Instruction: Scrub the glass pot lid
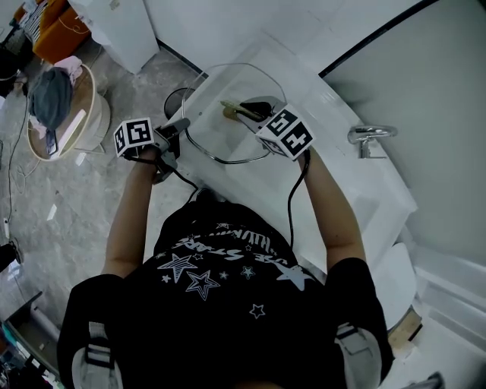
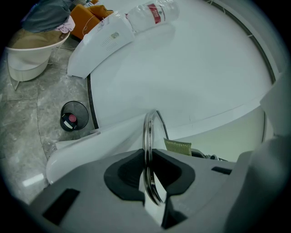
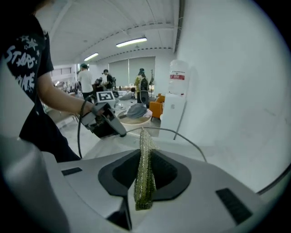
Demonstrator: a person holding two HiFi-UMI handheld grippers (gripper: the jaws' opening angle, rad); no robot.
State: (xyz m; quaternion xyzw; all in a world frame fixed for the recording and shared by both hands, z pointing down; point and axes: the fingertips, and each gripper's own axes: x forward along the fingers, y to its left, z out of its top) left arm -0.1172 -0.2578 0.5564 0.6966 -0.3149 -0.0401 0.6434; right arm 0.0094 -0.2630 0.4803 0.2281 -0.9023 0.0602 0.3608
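The glass pot lid (image 1: 228, 114) stands on edge over the white sink (image 1: 334, 163). My left gripper (image 1: 181, 128) is shut on its metal rim (image 2: 149, 134) at the lid's left side. In the left gripper view the rim runs straight between the dark pads. My right gripper (image 1: 249, 114) is shut on a green-gold scrub pad (image 3: 144, 173), which sticks up between its pads. In the head view the scrub pad (image 1: 231, 110) lies against the middle of the glass. The right gripper view shows the lid's rim (image 3: 182, 135) arching just beyond the pad, with the left gripper (image 3: 105, 120) behind it.
A chrome tap (image 1: 370, 137) sits on the sink's right side. A black bin (image 2: 72, 117) stands on the floor left of the sink. Further left is a round tub with clothes (image 1: 64, 114). A water bottle (image 2: 150, 13) lies on a white unit behind.
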